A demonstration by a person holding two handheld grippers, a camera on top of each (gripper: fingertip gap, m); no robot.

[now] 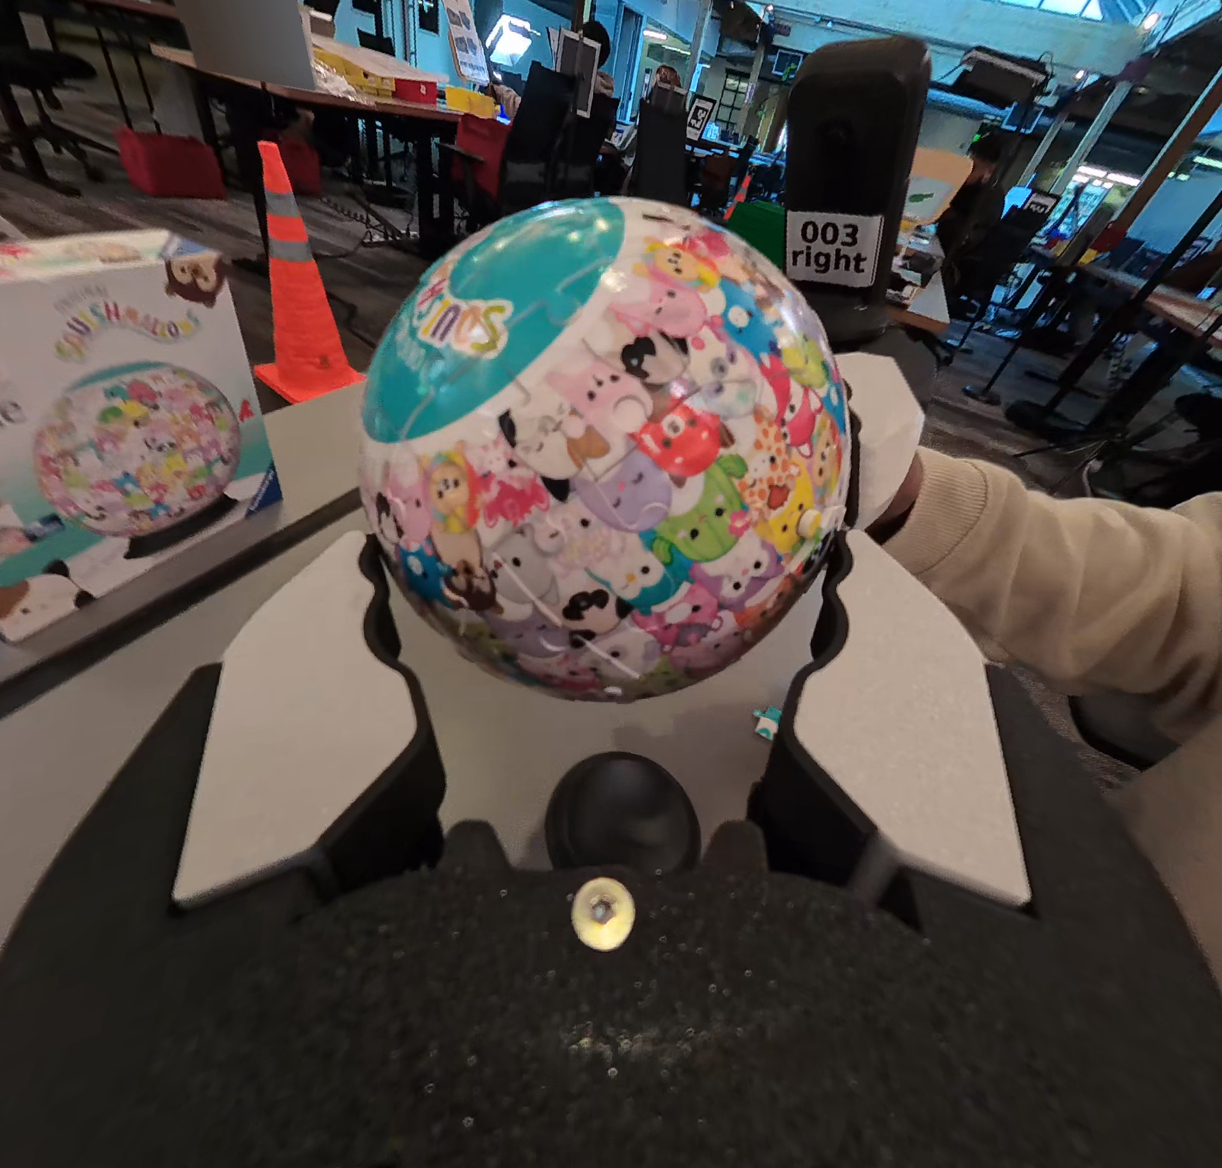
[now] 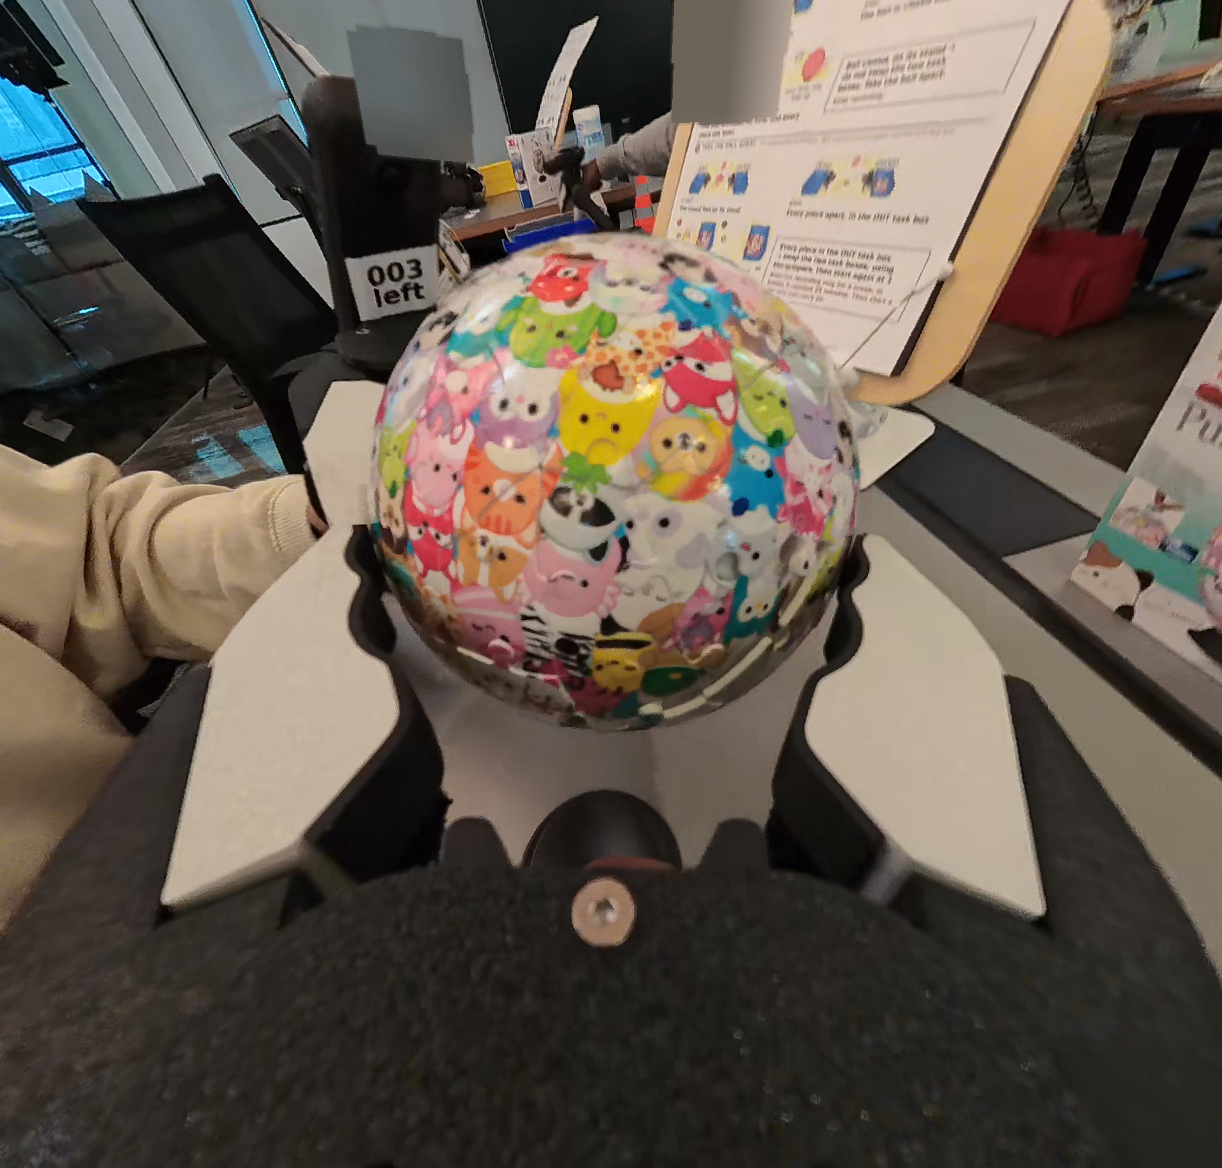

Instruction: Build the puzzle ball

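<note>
The left gripper [image 1: 605,561] clamps the puzzle ball [image 1: 605,448] at centre frame, both fingertips pressed to its sides above the grey table [image 1: 99,759]. The right gripper [image 2: 605,564] grips the same ball from the opposite side. A small teal puzzle piece [image 1: 767,721] lies lower right. The puzzle box [image 1: 125,428] stands at left, an orange cone [image 1: 294,276] beyond.
</note>
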